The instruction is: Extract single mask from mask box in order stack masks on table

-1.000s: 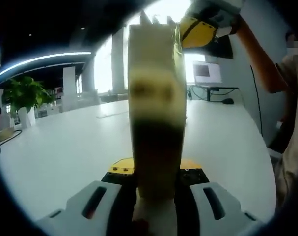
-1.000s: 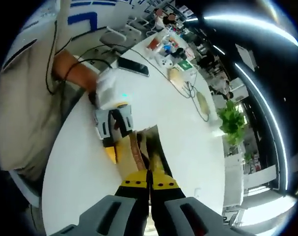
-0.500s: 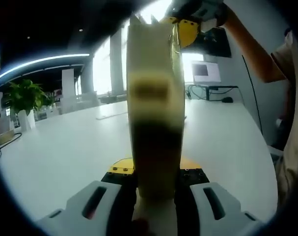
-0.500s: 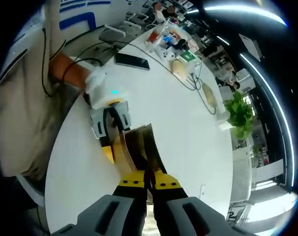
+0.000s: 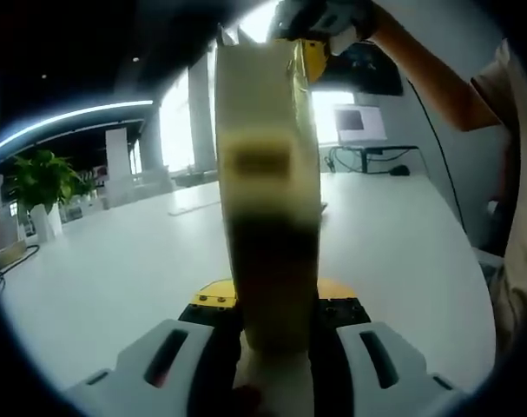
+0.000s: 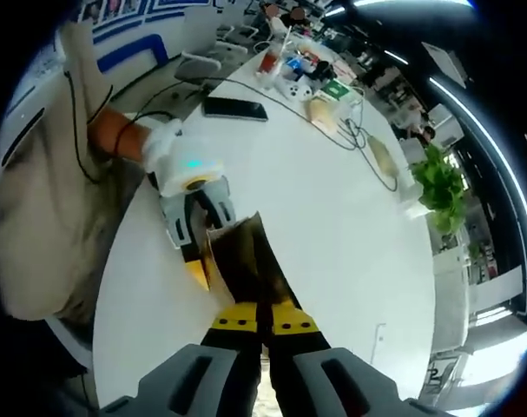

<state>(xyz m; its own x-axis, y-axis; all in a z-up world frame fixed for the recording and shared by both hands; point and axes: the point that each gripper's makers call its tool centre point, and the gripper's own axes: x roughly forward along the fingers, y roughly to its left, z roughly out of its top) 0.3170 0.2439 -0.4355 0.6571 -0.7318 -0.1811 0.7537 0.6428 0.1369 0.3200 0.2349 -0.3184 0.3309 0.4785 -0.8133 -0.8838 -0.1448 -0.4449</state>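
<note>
A tall cream-and-brown mask box (image 5: 267, 174) stands upright between the jaws of my left gripper (image 5: 272, 300), which is shut on its lower end. In the right gripper view the same mask box (image 6: 239, 254) shows from above, over the white table (image 6: 350, 226), with the left gripper (image 6: 202, 248) holding it from the left. My right gripper (image 6: 260, 314) is shut at the box's top opening, pinching a thin mask edge that its yellow tips mostly hide. The right gripper (image 5: 311, 52) also appears at the box's top in the left gripper view.
A person (image 6: 46, 217) stands at the table's near edge, one arm (image 5: 428, 78) reaching up. A dark phone (image 6: 235, 108), cables and small items (image 6: 306, 78) lie at the far end. A potted plant (image 6: 445, 187) and a monitor (image 5: 359, 122) stand further off.
The right gripper has risen a little above the box top, staying shut. The left gripper keeps holding the box, which has shifted slightly left in its view.
</note>
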